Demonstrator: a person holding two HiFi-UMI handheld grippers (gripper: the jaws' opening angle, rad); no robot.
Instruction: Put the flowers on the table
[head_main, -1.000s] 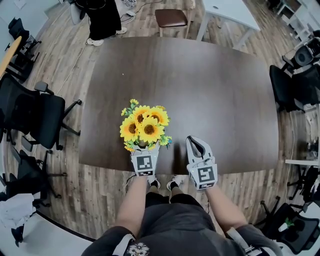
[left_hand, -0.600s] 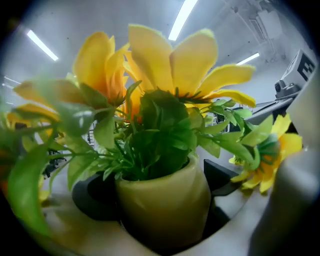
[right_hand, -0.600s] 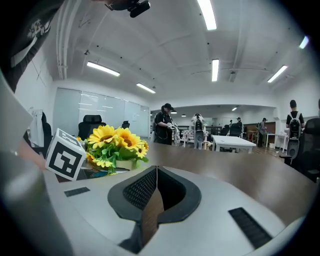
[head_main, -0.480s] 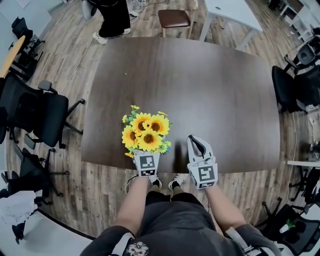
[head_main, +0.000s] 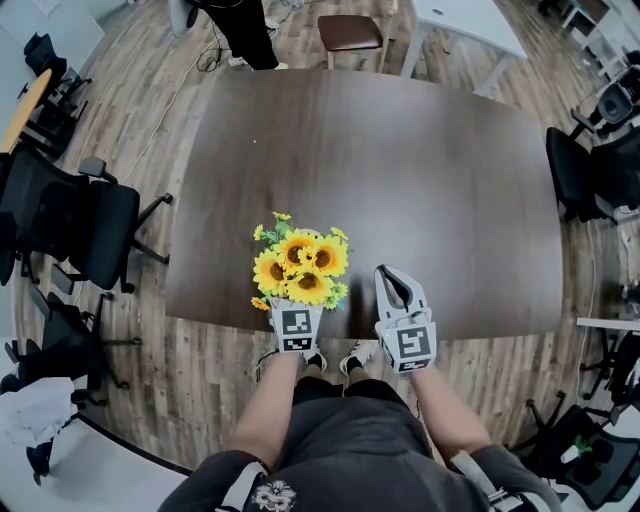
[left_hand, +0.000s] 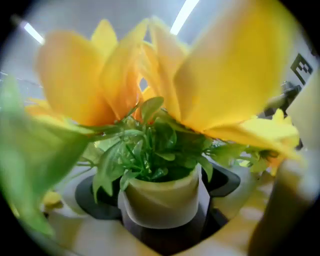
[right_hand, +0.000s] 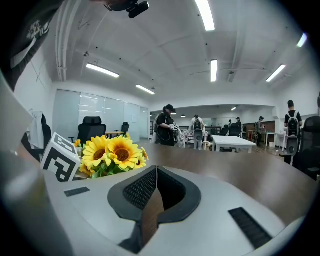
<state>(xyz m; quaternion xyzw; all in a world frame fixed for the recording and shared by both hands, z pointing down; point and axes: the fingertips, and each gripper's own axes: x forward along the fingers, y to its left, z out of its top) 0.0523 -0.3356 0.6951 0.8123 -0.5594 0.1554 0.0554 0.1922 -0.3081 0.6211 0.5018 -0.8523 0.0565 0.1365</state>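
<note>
No legible words, numbers or brand names anywhere. Only black-and-white square code patterns, blocks rather than letters: one on the marker cube of the left gripper, one on its twin on the right gripper, both facing up in the head view. Same kind of pattern, seen at a slant, at the left edge of the right gripper view, and a sliver of another at the upper right of the left gripper view. Pale print on the dark shirt at the bottom of the head view, too small to read.
</note>
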